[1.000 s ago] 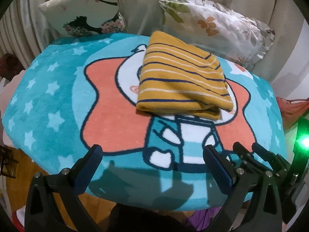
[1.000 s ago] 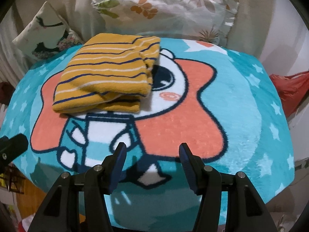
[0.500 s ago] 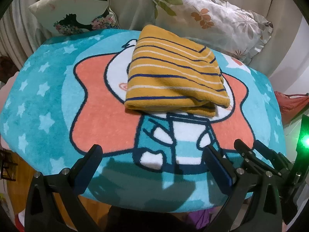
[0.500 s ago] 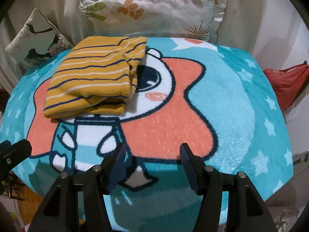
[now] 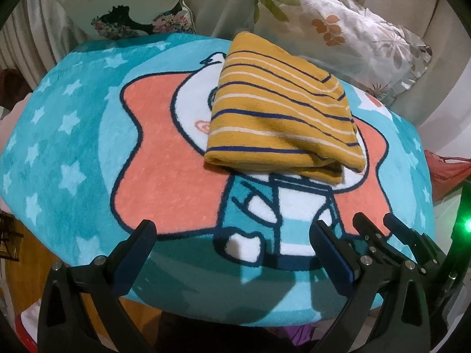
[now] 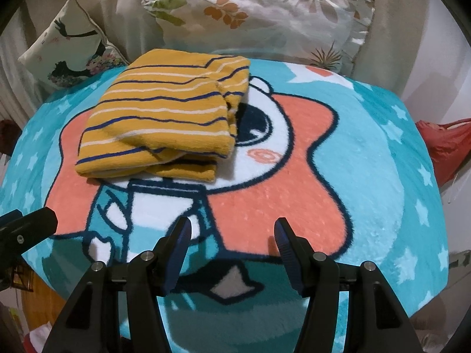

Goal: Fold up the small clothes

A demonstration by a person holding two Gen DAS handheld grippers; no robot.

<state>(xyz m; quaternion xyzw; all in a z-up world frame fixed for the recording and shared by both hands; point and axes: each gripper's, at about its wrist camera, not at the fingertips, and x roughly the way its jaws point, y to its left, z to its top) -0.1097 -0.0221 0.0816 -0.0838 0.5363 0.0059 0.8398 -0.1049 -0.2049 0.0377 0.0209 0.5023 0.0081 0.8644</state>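
A folded mustard-yellow garment with navy and white stripes [image 5: 279,111] lies on the cartoon blanket [image 5: 73,147], toward its far side. It also shows in the right wrist view [image 6: 164,120], left of centre. My left gripper [image 5: 232,235] is open wide and empty, hovering over the blanket's near edge, well short of the garment. My right gripper [image 6: 232,232] is open and empty, also over the near part of the blanket [image 6: 368,161]. The right gripper's fingers [image 5: 382,232] show at the lower right of the left wrist view.
Two pillows lean against the sofa back behind the blanket: a bird-print one [image 5: 123,6] at left and a leaf-print one [image 5: 338,29] at right. A red bag [image 6: 444,147] lies off the right edge. Wooden floor [image 5: 23,270] shows below left.
Both grippers shifted slightly, then eased closer, so the garment looks a little larger. The garment lies still and both grippers stay open.
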